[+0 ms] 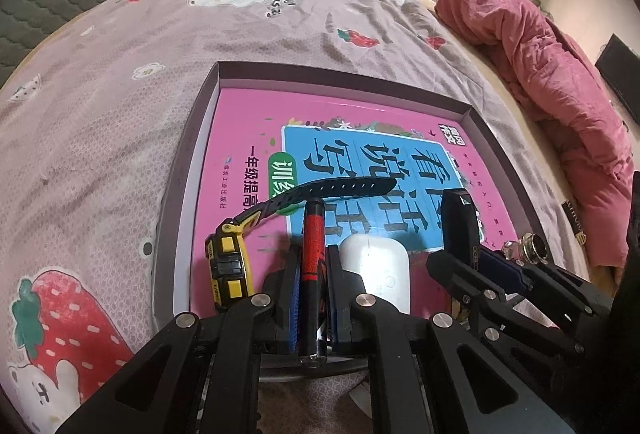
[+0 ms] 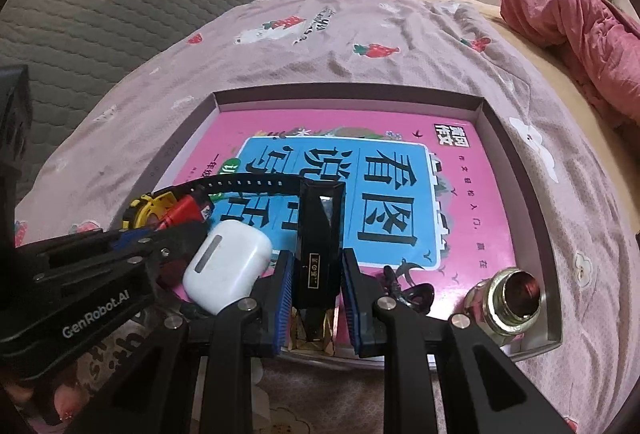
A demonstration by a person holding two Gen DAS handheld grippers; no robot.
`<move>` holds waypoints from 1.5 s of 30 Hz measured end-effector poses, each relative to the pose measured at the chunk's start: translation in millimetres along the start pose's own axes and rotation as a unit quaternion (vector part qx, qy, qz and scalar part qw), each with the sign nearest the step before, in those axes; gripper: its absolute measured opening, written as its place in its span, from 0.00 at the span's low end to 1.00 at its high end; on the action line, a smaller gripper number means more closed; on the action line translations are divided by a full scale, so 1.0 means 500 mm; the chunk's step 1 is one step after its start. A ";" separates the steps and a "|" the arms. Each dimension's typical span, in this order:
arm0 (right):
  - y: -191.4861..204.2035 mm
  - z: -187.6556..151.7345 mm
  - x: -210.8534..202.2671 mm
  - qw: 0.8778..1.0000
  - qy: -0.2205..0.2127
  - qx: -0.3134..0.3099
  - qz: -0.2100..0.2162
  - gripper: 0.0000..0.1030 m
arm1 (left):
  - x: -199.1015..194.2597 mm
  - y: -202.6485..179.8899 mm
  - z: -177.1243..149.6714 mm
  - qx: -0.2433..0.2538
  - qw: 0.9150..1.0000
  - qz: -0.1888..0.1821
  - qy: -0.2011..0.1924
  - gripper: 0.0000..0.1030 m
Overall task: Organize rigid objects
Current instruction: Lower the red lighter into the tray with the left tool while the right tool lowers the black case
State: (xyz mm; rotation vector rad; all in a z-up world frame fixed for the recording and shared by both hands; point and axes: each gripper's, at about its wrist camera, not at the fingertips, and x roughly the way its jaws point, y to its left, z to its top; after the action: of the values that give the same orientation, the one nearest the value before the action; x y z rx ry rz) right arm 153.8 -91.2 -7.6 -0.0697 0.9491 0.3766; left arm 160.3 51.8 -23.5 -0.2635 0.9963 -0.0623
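**Two grips on, both over the tray**

While both of my tools hang over the near edge of the shallow purple-grey cardboard tray (image 2: 520, 170), each one is clamped on something. My left gripper (image 1: 313, 266) has its blue-padded jaws pressed together on a slim red-and-black pen (image 1: 313, 254), which stands along the fingers at lower centre of the left wrist view. My right gripper (image 2: 316, 286) is closed on a tall black glossy box with a gold label (image 2: 320, 234), held upright at lower centre of the right wrist view.

The tray lies on a mauve strawberry-print bedsheet (image 1: 120, 82), and a pink-and-blue children's workbook (image 2: 460, 194) covers its floor. Already lying on that book I see a yellow-and-black wristwatch with a long perforated strap (image 1: 228, 262) at lower left of the left view, a white rounded plastic earbud case (image 2: 226, 266) between my two tools, a small black clip-like thing (image 2: 404, 290) that I cannot identify, and a threaded silver metal fitting (image 2: 508, 298) in the near right corner.

I judge the sorting well along: most pieces sit inside the tray. What remains, as far as I can tell, is to set down the pen and the black box there and let go. Whether more items wait outside the frames I cannot say.
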 end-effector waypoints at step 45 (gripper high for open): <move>-0.032 -0.009 -0.001 0.999 0.040 0.013 -0.002 0.25 | 0.005 0.001 -0.008 0.013 1.000 0.019 0.013 0.10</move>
State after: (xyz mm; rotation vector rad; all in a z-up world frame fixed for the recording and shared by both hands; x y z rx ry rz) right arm 155.7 -107.4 -11.7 -0.0634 1.0322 0.3593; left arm 158.4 51.0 -27.9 -0.2200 1.0257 -0.0451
